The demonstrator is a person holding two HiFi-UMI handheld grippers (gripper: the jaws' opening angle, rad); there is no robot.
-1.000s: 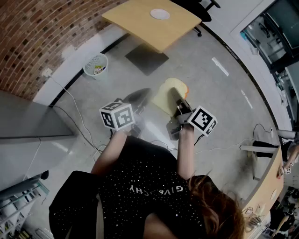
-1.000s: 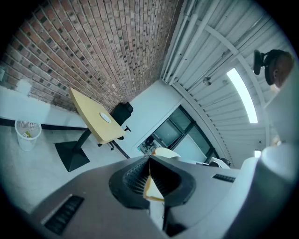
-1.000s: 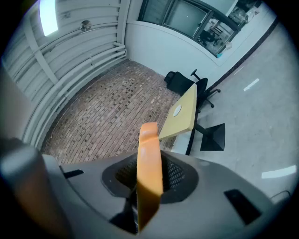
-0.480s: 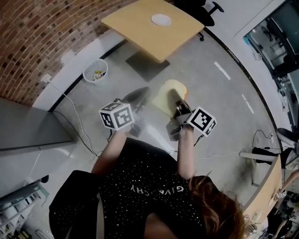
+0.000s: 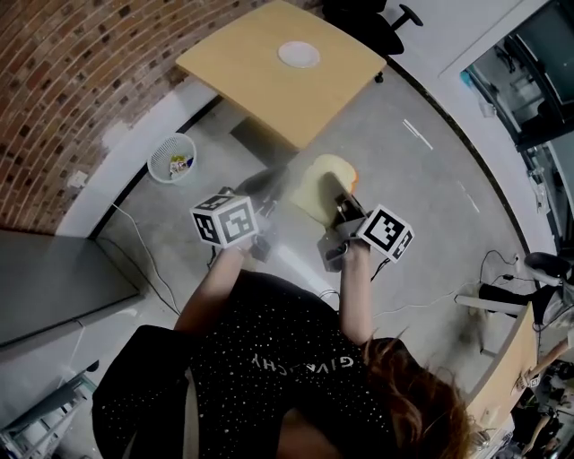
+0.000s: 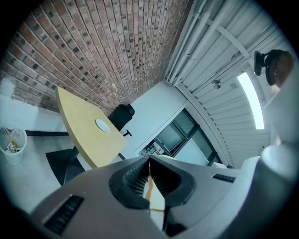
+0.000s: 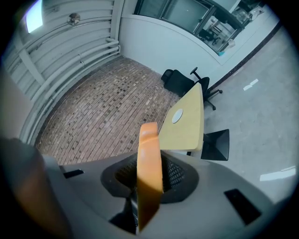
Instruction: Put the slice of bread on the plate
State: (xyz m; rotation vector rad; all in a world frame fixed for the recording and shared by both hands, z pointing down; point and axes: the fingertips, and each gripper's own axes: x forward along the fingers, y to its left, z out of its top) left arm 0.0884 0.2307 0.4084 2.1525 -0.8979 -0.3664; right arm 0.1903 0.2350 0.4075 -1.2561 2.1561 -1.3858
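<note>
A slice of bread (image 5: 323, 182), pale with an orange-brown crust, stands on edge in my right gripper (image 5: 344, 203), which is shut on it. In the right gripper view the bread (image 7: 149, 173) rises upright between the jaws, crust towards the camera. The white plate (image 5: 299, 54) lies on a light wooden table (image 5: 242, 76) some way ahead, also seen in the right gripper view as the plate (image 7: 177, 116). My left gripper (image 5: 272, 182) is level beside the right one; its jaw tips (image 6: 149, 161) meet with nothing gripped. The plate (image 6: 102, 125) lies beyond them.
I am over a grey floor, away from the table. A wire waste basket (image 5: 171, 157) stands by the brick wall (image 5: 81, 63). A black office chair (image 5: 368, 18) is behind the table. Cables (image 5: 143, 242) run across the floor; a grey desk (image 5: 54, 278) is at left.
The table, plate and basket have slid down and left in the head view as I move across the floor. Both grippers hold the same pose, bread still gripped.
</note>
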